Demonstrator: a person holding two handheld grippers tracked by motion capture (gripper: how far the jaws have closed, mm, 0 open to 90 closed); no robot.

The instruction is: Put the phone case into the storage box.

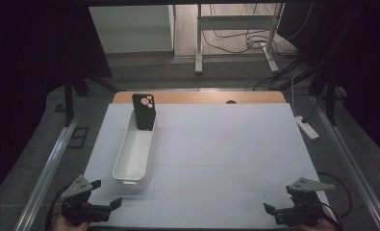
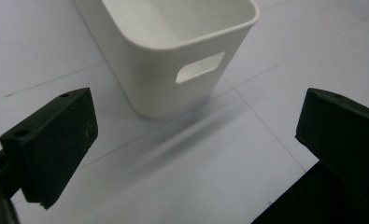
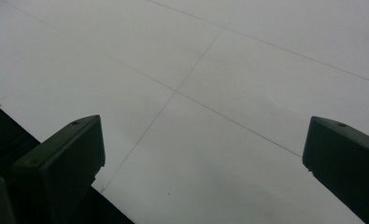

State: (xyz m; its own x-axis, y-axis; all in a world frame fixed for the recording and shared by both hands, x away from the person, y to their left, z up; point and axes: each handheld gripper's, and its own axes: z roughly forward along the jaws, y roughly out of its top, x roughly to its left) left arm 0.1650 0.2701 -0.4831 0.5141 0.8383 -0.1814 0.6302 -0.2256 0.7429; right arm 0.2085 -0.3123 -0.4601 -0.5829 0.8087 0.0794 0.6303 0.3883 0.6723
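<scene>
A long white bin (image 1: 134, 151) lies on the white table sheet (image 1: 216, 144), left of centre. A black phone case (image 1: 144, 111) stands upright against the bin's far end. My left gripper (image 1: 103, 195) is open at the near left corner, just short of the bin's near end. In the left gripper view the bin (image 2: 173, 51) with its handle slot sits ahead between the spread jaws of the left gripper (image 2: 196, 135). My right gripper (image 1: 276, 204) is open at the near right corner. In the right gripper view the right gripper (image 3: 203, 154) has bare sheet between its jaws.
A wooden table edge (image 1: 202, 97) shows beyond the sheet. Metal rails (image 1: 48, 168) run along both sides. A white power strip (image 1: 307, 127) lies off the right edge. Desk legs and cables (image 1: 235, 43) stand on the floor behind.
</scene>
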